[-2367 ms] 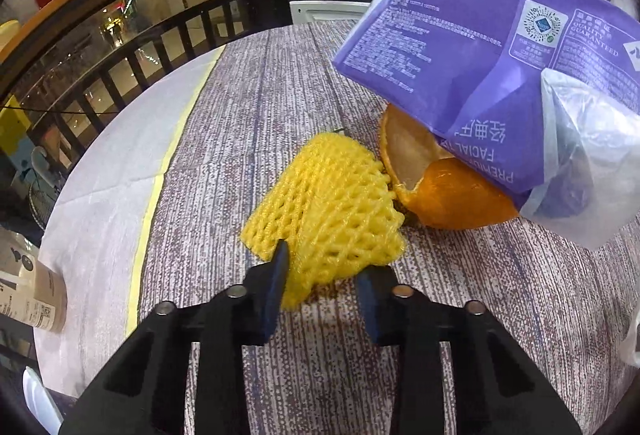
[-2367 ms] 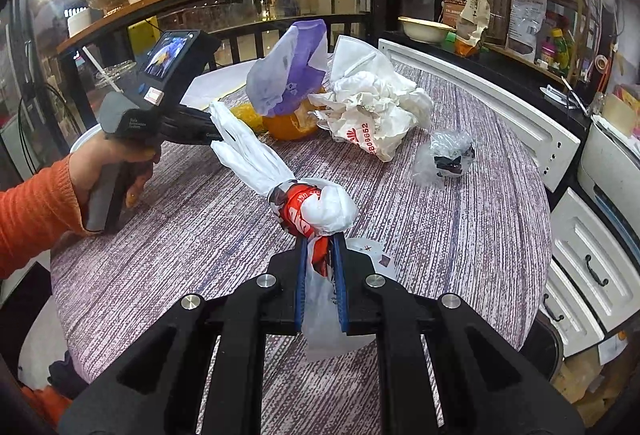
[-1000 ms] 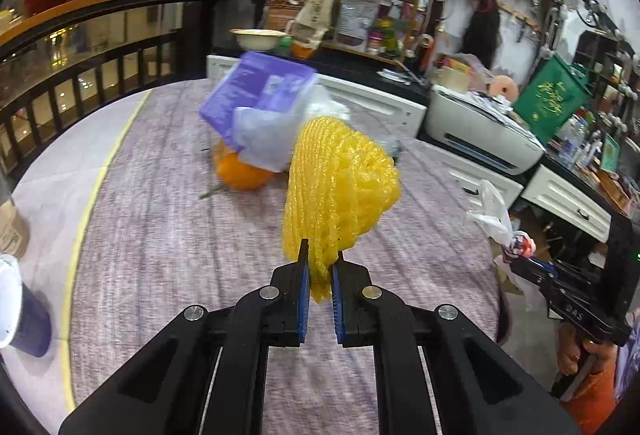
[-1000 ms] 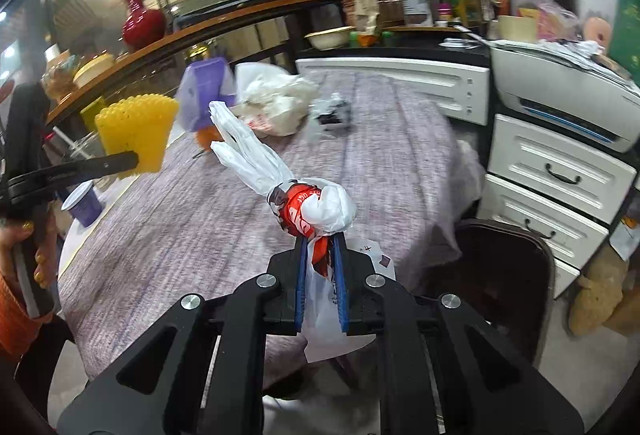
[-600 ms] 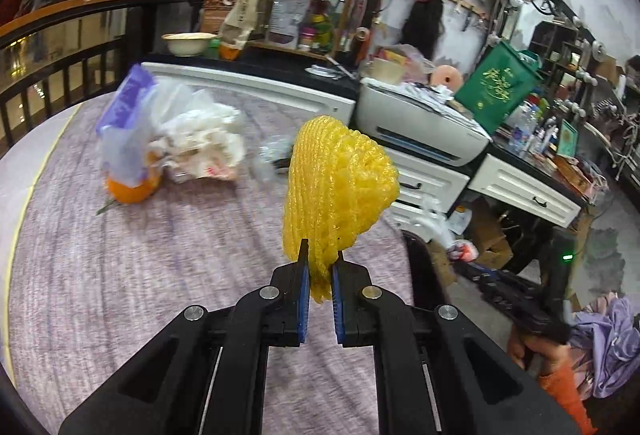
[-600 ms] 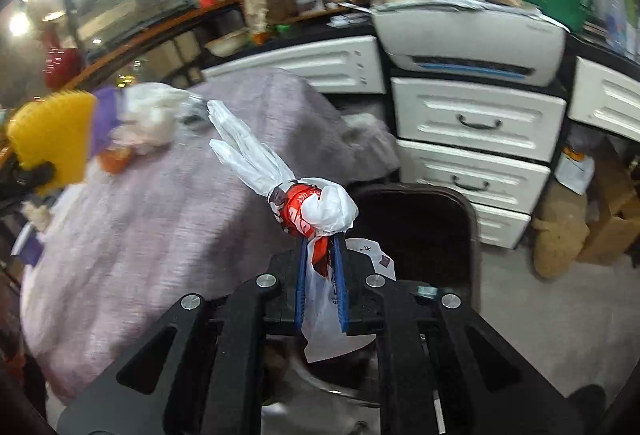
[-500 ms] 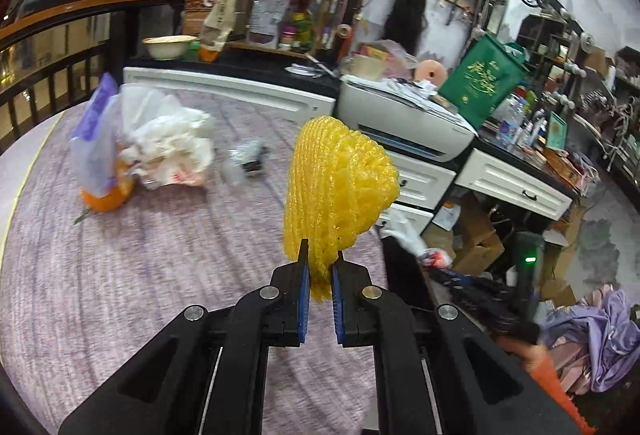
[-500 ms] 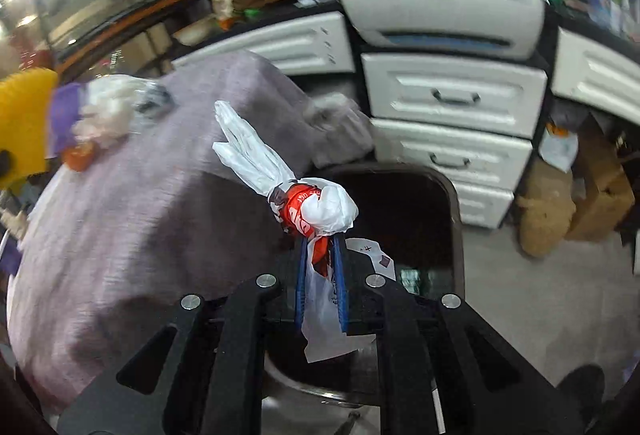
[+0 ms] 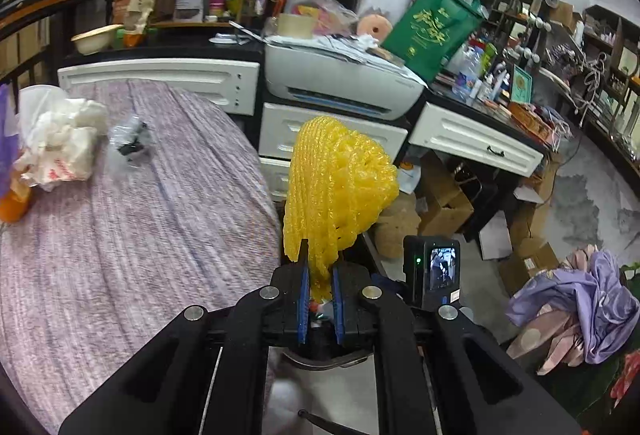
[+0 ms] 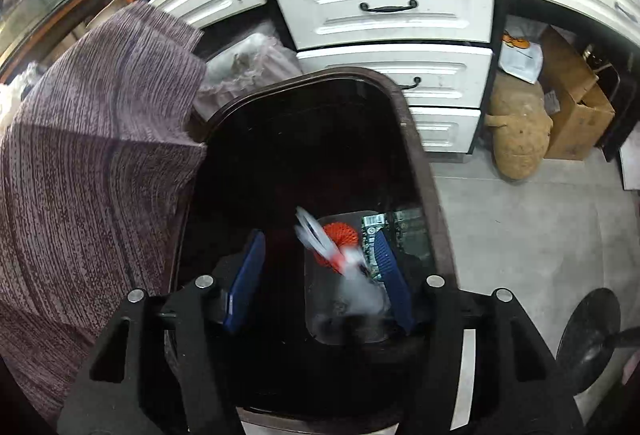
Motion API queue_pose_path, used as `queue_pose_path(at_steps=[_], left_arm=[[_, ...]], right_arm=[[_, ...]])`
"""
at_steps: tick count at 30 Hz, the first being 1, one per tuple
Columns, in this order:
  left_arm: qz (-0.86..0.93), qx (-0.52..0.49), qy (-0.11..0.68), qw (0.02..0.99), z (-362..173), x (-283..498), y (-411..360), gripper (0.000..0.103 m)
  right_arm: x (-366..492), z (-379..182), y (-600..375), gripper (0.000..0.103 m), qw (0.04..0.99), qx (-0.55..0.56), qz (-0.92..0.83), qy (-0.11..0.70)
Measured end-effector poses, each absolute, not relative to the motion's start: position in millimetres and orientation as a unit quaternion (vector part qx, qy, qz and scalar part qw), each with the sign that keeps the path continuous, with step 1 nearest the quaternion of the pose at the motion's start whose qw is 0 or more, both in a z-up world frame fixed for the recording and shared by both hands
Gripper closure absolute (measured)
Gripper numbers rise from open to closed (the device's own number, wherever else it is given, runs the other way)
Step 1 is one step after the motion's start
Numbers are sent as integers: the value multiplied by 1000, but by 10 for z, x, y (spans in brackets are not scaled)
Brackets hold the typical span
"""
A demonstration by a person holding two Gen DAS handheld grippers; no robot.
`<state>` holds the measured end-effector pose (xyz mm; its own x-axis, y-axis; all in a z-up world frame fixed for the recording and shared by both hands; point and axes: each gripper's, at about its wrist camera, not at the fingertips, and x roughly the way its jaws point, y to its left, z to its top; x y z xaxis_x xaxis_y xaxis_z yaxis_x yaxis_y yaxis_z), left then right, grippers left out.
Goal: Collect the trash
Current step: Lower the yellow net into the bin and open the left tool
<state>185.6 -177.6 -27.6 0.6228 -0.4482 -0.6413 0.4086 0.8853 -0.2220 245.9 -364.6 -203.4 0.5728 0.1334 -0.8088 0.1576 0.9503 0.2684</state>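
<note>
White knotted bag (image 10: 352, 275), earlier clamped, drops from the opening right hand-held gripper (image 10: 316, 275).

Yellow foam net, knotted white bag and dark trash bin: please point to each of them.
yellow foam net (image 9: 340, 191), left wrist view, middle of the mesh.
knotted white bag (image 10: 356, 275), right wrist view, its blurred body.
dark trash bin (image 10: 416, 139), right wrist view, right rim.

White bag (image 10: 340, 263) motion-blurred inside dark bin (image 10: 416, 139); bin floor too dark to read.
</note>
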Motion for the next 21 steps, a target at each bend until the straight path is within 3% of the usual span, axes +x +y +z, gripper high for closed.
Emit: queue_pose_path(at_steps=[7,11,21], left_arm=[[-260,-1,405,877,-560,1964,-2205,93],[-259,21,433,863,-796,2049,-2428,93],[-242,57,500,830,-1393,2231,-2723,93]], right_arm=[[2239,-1843,-3928,45,888,154,-49,430],[2087,-1748,-4174,35,894,162,-78,410],[1857,-1709,-4595,35,890,182,-120,400]])
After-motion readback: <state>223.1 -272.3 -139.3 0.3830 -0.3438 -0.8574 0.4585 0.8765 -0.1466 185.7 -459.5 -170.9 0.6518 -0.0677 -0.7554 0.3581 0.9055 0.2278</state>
